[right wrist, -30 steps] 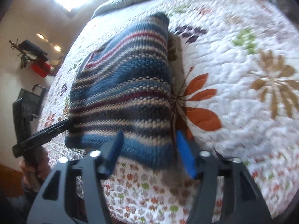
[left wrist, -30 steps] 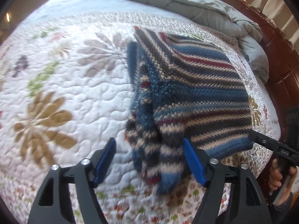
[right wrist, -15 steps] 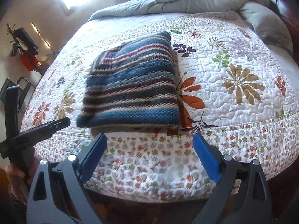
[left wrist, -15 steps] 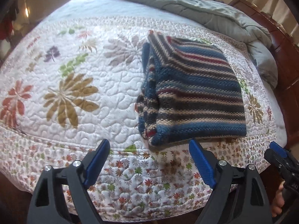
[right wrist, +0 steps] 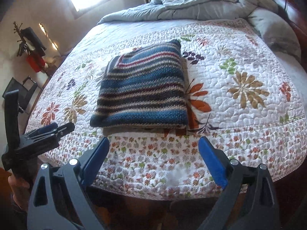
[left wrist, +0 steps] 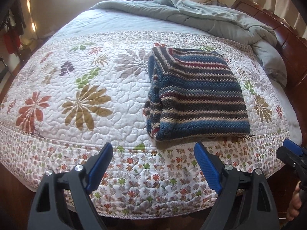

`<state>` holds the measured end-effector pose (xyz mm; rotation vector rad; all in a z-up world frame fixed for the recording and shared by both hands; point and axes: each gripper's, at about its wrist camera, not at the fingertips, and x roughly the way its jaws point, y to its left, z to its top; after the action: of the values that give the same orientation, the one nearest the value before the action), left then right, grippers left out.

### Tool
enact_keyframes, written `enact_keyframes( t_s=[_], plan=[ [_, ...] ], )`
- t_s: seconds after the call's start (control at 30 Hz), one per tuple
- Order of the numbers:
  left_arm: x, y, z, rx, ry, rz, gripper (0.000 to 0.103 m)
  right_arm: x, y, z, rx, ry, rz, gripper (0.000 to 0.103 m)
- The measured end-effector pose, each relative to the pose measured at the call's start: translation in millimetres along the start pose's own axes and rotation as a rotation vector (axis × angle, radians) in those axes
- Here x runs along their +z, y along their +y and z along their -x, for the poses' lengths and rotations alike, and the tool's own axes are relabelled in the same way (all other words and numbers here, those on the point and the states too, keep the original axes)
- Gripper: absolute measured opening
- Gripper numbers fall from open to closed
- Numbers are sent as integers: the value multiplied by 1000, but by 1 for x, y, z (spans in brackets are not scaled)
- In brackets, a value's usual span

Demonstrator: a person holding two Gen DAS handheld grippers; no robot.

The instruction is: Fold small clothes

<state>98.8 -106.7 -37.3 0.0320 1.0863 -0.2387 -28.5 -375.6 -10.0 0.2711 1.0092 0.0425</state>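
Observation:
A folded knit sweater [left wrist: 201, 95] [right wrist: 144, 88], striped in blue, grey, cream and red, lies flat near the front edge of the bed. My left gripper [left wrist: 153, 147] hovers open in front of its left near corner, clear of the cloth, with nothing between its blue pads. My right gripper [right wrist: 154, 140] is also open and empty, in front of the sweater's near edge. Both are held above the quilt's hanging border. Each view catches the other gripper at its side: the right one's fingers [left wrist: 292, 150], the left one's fingers [right wrist: 57, 129].
The bed is covered by a white floral quilt [left wrist: 76, 95] [right wrist: 239, 115]. A rumpled grey duvet [left wrist: 211, 19] [right wrist: 211, 5] is heaped at the far end against a dark wooden headboard [left wrist: 287, 38]. A person's hand [right wrist: 17, 187] holds the left tool. Furniture stands by the far-left wall.
Both grippers have let go of the sweater's near edge, spread wider, and drawn back and up from it. The sweater stays folded on the quilt.

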Motion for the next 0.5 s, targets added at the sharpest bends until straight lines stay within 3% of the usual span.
enact_keyframes(
  t_s=[0.5],
  plan=[
    [-1,-10,1,26,-10,-18,87,1,-3,-4,26,4,14,93]
  ],
)
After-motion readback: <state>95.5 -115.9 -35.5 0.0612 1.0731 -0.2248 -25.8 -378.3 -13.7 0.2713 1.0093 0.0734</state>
